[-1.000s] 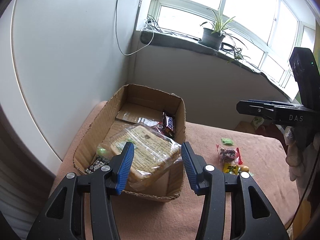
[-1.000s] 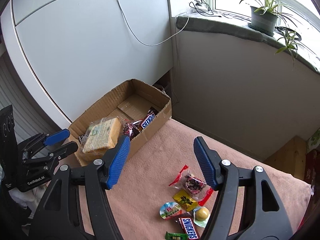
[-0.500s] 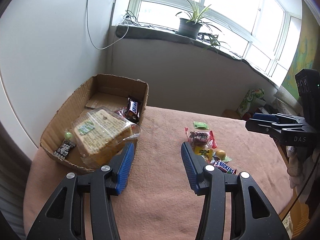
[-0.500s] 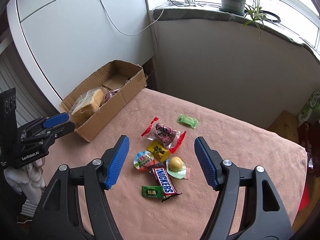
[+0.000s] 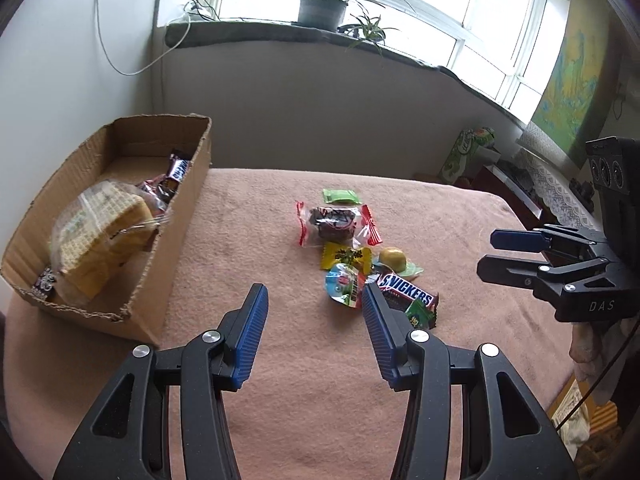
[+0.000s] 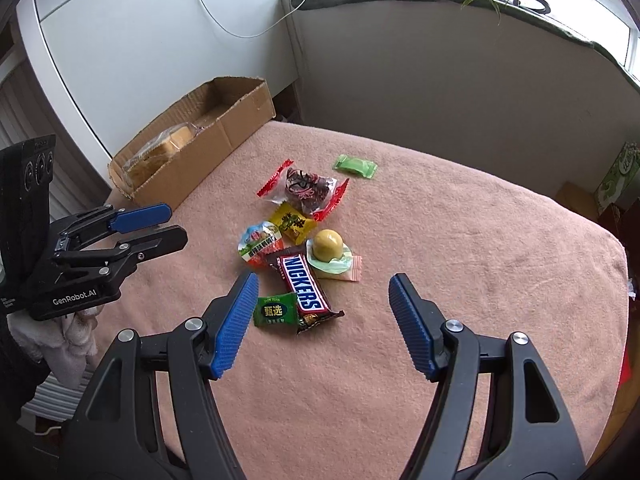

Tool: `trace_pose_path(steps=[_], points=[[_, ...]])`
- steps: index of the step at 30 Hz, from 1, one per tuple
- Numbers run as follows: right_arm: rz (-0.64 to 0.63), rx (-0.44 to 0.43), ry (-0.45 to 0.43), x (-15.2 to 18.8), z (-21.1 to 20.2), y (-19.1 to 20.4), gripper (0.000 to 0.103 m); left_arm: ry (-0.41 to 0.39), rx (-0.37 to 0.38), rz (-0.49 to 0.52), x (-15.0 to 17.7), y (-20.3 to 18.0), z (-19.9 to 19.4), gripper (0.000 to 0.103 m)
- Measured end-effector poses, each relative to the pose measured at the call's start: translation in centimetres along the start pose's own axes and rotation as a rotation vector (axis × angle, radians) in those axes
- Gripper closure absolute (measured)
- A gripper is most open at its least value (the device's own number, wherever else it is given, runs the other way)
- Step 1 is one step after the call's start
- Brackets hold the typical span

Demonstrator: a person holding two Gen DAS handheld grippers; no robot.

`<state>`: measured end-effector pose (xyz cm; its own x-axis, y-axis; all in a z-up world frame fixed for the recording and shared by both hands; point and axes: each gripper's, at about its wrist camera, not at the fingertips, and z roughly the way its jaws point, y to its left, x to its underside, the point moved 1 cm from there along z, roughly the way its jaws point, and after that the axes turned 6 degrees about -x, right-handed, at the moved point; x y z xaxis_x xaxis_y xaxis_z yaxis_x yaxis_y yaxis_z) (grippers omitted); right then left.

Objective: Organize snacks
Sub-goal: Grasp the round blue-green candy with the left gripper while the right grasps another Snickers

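Observation:
A cardboard box [image 5: 182, 216] [image 6: 240, 118] at the table's left holds a wrapped bread loaf [image 5: 100, 236], a Snickers bar [image 5: 178, 168] and small packets. Loose snacks lie mid-table: a Snickers bar [image 6: 304, 288], a dark green packet [image 6: 276, 311], a yellow ball sweet [image 6: 328, 246], a round jelly cup [image 6: 258, 242], a yellow packet [image 6: 292, 222], a red-ended wrapped cake [image 6: 306, 188] and a light green packet [image 6: 356, 166]. My left gripper [image 5: 314, 304] is open and empty, near the pile. My right gripper [image 6: 322, 288] is open and empty, just before the Snickers bar.
The table is covered with a pink cloth [image 6: 480, 240]. A grey wall with a windowsill and potted plant [image 5: 322, 6] stands behind. A white cabinet [image 6: 140, 52] sits left of the box. A green carton [image 5: 464, 156] stands beyond the table's far right.
Both grippers have swung right, away from the box and toward the loose snack pile. The right gripper has come down closer to the Snickers bar. Both stay open.

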<state>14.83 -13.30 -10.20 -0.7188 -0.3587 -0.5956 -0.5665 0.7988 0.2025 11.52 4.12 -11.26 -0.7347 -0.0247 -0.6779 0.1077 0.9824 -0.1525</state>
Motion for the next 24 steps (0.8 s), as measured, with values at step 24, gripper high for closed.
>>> trace_pose_path(steps=[24], points=[[0.120, -0.093, 0.276, -0.4, 8.5, -0.9, 0.064, 0.285, 0.077, -0.022, -1.6, -1.7, 8.4, 0.068]])
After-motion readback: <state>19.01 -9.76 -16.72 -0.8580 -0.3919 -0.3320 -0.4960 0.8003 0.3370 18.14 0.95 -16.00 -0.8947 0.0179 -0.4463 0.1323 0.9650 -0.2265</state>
